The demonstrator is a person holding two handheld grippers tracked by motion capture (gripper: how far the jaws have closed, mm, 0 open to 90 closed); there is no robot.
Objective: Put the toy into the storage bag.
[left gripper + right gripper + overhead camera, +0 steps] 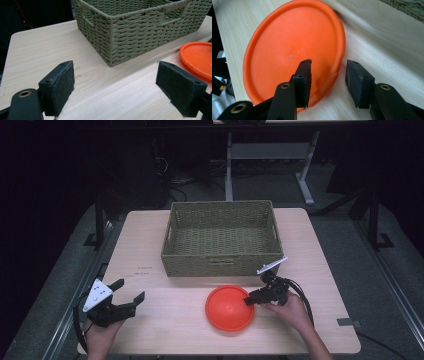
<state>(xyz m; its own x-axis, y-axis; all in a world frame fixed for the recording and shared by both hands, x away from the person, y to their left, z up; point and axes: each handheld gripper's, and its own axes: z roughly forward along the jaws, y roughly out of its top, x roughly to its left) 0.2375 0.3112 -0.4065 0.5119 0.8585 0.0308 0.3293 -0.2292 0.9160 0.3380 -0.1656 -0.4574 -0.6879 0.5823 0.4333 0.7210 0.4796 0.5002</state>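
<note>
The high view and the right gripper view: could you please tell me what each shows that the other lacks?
High view alone: the whole woven basket with its inside, the left hand-held gripper resting open near the table's left edge, both hands, and the floor around the table. Right gripper view alone: a close look at the right hand-held gripper, one jaw over the orange plate, the other outside its rim, pads not yet pressing. Shared: the plate, the wooden table and that gripper at the plate's edge.
</note>
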